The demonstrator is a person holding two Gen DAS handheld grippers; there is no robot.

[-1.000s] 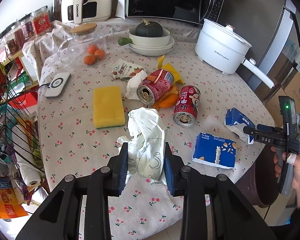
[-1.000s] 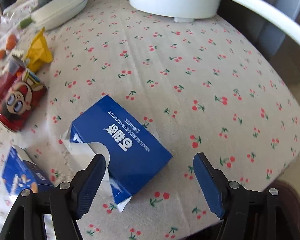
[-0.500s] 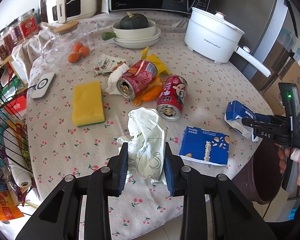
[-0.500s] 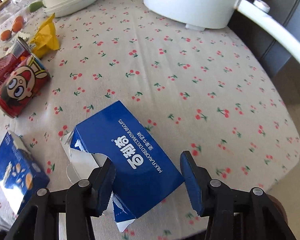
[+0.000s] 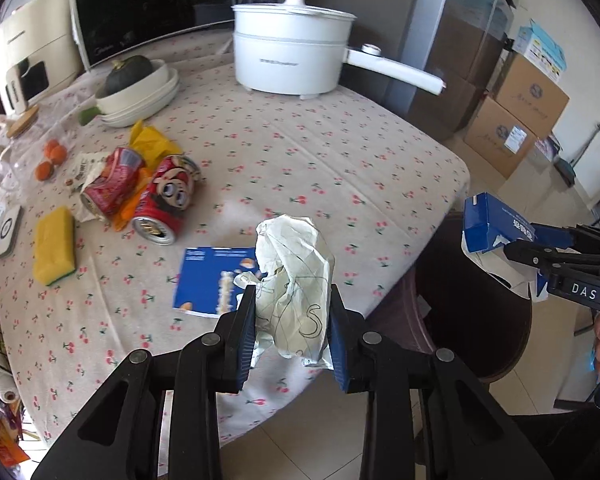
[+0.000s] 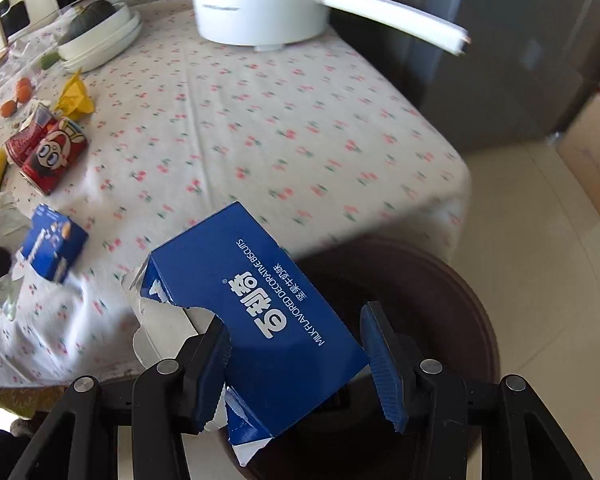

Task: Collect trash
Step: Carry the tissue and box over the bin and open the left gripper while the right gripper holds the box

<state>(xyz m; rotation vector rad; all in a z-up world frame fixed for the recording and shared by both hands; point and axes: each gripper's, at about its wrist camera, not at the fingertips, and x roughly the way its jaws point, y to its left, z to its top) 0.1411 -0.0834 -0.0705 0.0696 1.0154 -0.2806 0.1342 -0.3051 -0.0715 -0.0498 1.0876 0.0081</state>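
My left gripper is shut on a crumpled white paper wrapper and holds it above the table's front edge. My right gripper is shut on a torn blue biscuit box, lifted off the table and held over a dark brown bin; box and bin also show in the left wrist view. On the table lie a second blue box, two red cans and yellow wrappers.
A white electric pot with a long handle stands at the back. A bowl with a squash, a yellow sponge, oranges and a microwave are at the left and back. Cardboard boxes stand on the floor.
My right gripper closed on the blue box and lifted it off the table over the bin. My left gripper carried the paper wrapper rightwards, towards the table edge.
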